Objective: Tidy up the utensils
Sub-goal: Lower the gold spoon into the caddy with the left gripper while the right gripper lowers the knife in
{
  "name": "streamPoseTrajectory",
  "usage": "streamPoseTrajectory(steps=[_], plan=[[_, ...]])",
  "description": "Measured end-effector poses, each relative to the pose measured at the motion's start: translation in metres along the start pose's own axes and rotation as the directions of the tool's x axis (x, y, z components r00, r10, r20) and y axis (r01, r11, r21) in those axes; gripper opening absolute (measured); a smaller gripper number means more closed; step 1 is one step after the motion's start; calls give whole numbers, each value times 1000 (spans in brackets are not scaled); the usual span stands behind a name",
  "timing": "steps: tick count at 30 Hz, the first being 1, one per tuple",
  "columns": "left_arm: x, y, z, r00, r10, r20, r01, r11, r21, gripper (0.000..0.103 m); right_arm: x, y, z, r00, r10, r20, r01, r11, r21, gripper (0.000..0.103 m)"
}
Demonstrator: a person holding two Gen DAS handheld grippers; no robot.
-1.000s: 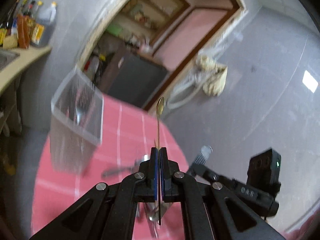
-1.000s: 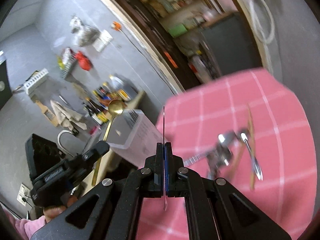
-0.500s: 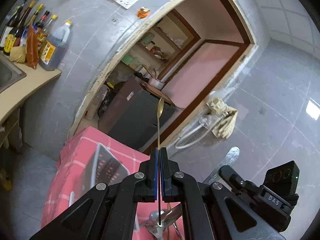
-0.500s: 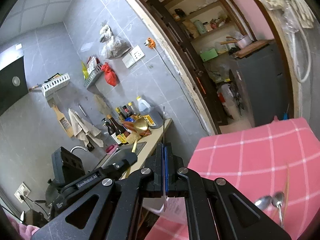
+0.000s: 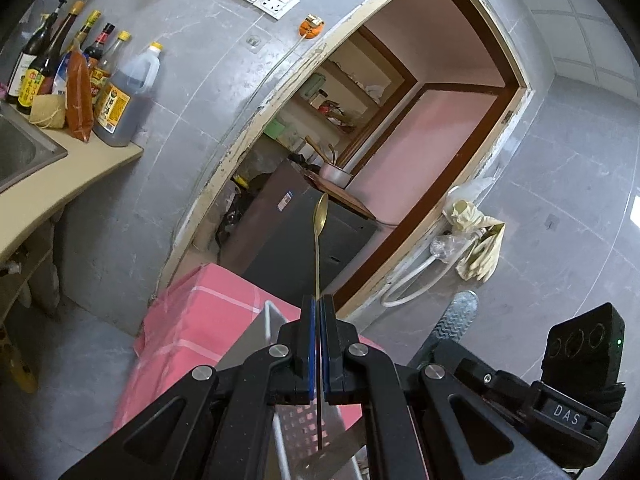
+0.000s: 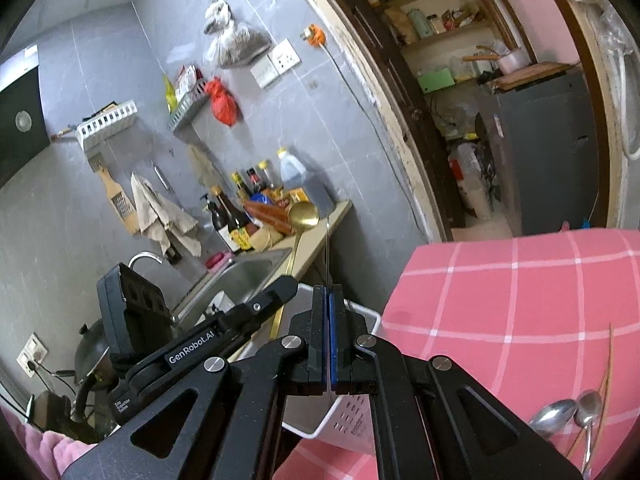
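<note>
Left hand-held gripper (image 5: 319,312): squeezed tight on the thin stem of a gold spoon (image 5: 321,209), bowl end sticking up and away.
Right hand-held gripper (image 6: 329,300): squeezed tight on a thin flat silver utensil (image 6: 327,248), seen edge-on. In the left view its wavy handle end (image 5: 460,314) shows; I cannot tell if it is a knife or something else.
White basket (image 6: 340,420): a holey plastic bin sitting at the near left edge of the worktop (image 6: 520,300) with the pink check cloth, right under both grippers.
Still on the cloth: two silver spoons (image 6: 568,416) and thin wooden sticks (image 6: 606,364), near right.
How the gold spoon feels: I think light, hard and slippery. The stem is skinny, so it could spin between the pads.
Where to hold: on the stem, about where it is pinched now.
Silver piece: also stiff and smooth; it may slide if tipped.
Dropping in: metal on plastic will clatter but should not break.
</note>
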State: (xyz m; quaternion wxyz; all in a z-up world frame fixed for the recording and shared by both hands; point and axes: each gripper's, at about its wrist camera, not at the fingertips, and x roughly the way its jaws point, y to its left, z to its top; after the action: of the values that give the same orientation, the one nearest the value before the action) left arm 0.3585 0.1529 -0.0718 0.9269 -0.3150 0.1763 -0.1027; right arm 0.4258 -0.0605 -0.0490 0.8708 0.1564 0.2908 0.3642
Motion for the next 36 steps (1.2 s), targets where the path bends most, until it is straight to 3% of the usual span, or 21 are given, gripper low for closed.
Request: streamPoseTrajectory(steps=[8, 19, 36], plan=[[-11, -12, -11, 998, 30, 53, -36, 993, 113, 3, 8, -8, -12, 999, 10, -43, -10, 1000, 15, 1], [-25, -28, -19, 996, 77, 38, -84, 963, 255, 3, 14, -9, -19, 997, 20, -73, -19, 1000, 19, 1], [-29, -30, -19, 994, 95, 44, -103, 961, 257, 3, 14, -12, -23, 997, 16, -75, -14, 1000, 28, 1]])
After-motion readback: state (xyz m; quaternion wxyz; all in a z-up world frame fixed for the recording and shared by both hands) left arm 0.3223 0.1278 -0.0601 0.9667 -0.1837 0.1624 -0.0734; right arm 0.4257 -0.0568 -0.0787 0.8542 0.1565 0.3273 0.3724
